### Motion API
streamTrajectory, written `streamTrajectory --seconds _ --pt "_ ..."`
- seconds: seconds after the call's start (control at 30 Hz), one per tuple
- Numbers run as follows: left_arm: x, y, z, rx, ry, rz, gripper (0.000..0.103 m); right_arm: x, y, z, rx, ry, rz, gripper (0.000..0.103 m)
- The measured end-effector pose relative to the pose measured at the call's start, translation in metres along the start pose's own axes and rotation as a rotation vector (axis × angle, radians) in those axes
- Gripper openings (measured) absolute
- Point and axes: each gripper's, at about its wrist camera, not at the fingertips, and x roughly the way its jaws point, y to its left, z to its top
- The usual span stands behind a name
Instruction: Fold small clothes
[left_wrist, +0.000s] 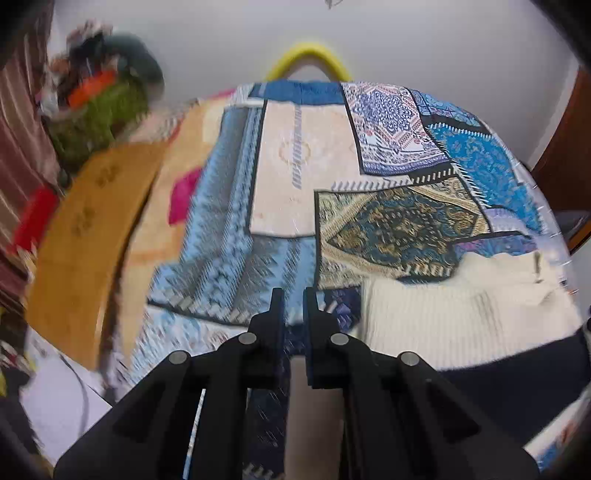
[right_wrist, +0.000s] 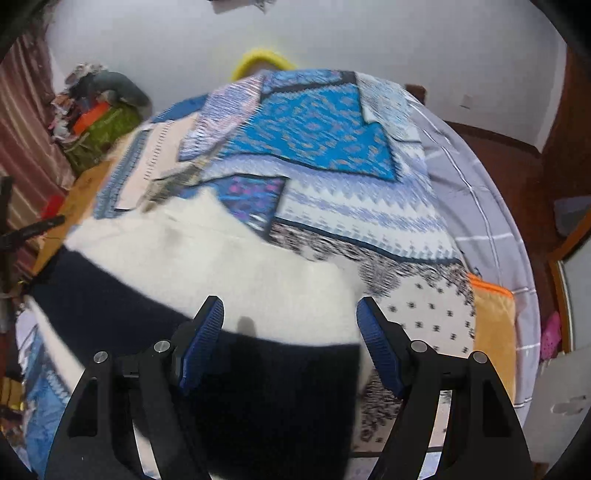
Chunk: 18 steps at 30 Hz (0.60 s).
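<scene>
Jaws of the left gripper (left_wrist: 293, 295) stand pressed nearly together; whether any cloth is pinched between them cannot be told through the blur. Just to their right lies the cream ribbed garment (left_wrist: 461, 310) with its dark navy part (left_wrist: 517, 387), spread on the patchwork bedspread (left_wrist: 229, 229). The right gripper (right_wrist: 290, 308) hangs with jaws spread wide, hovering over the seam where cream meets navy, its pads (right_wrist: 376, 350) clear of the cloth. Beyond, a yellow hoop (left_wrist: 308, 55) leans on the white wall.
</scene>
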Motion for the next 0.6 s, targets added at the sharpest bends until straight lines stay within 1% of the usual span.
streamTrajectory --seconds 0.07,0.13,0.17,0.2,0.23,0.27,0.3,0.37,0.47,0.6 --pt "-0.005 0.002 -0.005 -0.001 0.003 -0.024 0.007 -0.004 0.012 0.002 -0.026 -0.011 0.012 0.071" --pt "-0.011 -0.004 -0.011 0.033 0.008 -0.026 0.009 -0.007 0.027 0.005 -0.057 -0.023 0.022 0.071" --pt "-0.014 -0.007 -0.014 0.044 0.011 -0.032 0.014 -0.009 0.035 0.006 -0.071 -0.028 0.034 0.071" --pt "-0.018 -0.011 -0.017 0.055 0.018 -0.048 0.023 -0.009 0.040 0.006 -0.077 -0.031 0.044 0.071" --pt "-0.020 -0.015 -0.020 0.062 0.021 -0.060 0.028 -0.010 0.048 0.006 -0.086 -0.033 0.061 0.071" --pt "-0.025 -0.020 -0.023 0.070 0.022 -0.079 0.037 -0.009 0.054 0.006 -0.094 -0.035 0.070 0.071" --pt "-0.029 -0.025 -0.026 0.078 0.019 -0.092 0.044 -0.009 0.061 0.007 -0.104 -0.037 0.080 0.071" --pt "-0.038 -0.039 -0.030 0.104 0.006 -0.128 0.049 -0.006 0.075 0.006 -0.133 -0.037 0.095 0.071" --pt "-0.046 -0.064 -0.033 0.143 0.005 -0.176 0.062 0.001 0.093 0.004 -0.168 -0.037 0.113 0.071" --pt "-0.042 -0.098 -0.038 0.200 0.017 -0.210 0.067 0.016 0.109 0.004 -0.182 -0.020 0.131 0.071"
